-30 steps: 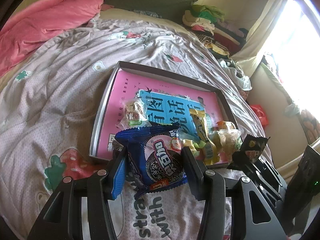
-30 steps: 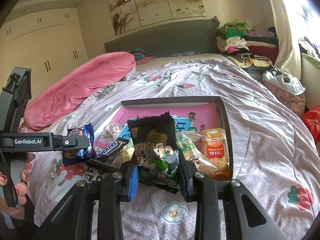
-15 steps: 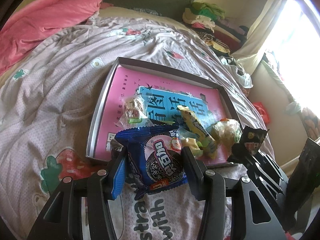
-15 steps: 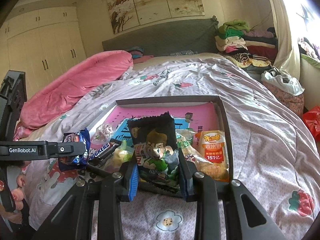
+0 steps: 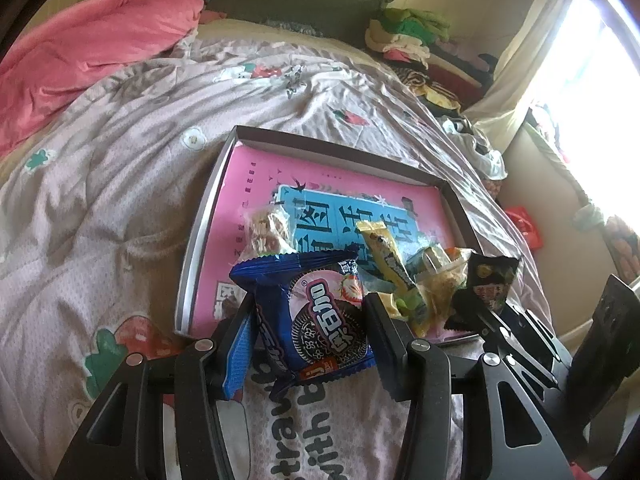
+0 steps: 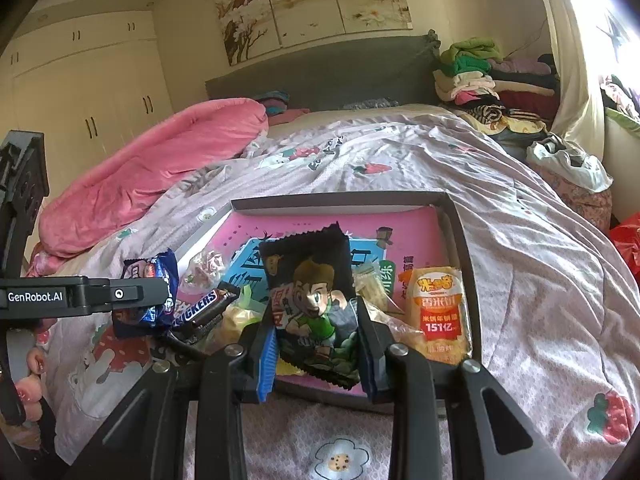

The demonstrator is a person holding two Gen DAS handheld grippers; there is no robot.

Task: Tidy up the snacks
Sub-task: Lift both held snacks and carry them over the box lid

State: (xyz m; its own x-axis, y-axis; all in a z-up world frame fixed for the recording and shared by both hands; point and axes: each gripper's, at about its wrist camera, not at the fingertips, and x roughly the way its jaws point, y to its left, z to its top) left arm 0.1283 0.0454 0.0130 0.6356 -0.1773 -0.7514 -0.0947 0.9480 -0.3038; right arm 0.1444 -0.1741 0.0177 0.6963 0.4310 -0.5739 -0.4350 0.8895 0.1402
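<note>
My left gripper (image 5: 310, 320) is shut on a blue Oreo packet (image 5: 316, 312) and holds it above the near edge of a shallow box (image 5: 208, 200) with a pink and blue lining. My right gripper (image 6: 316, 332) is shut on a black snack bag with a cartoon boy (image 6: 316, 292), also over the box's near edge (image 6: 464, 248). The black bag shows at the right of the left wrist view (image 5: 488, 280). The Oreo packet shows at the left of the right wrist view (image 6: 156, 292).
In the box lie a Snickers bar (image 6: 204, 308), an orange rice cracker pack (image 6: 440, 308), a clear candy bag (image 5: 268, 232) and yellow wrappers (image 5: 384, 256). The box sits on a pink strawberry-print quilt (image 5: 100, 184). A pink blanket (image 6: 152, 176) lies at the back left.
Both grippers have drawn back slightly toward me with their packets still held, so the box sits farther ahead. The snacks in the box have not moved.
</note>
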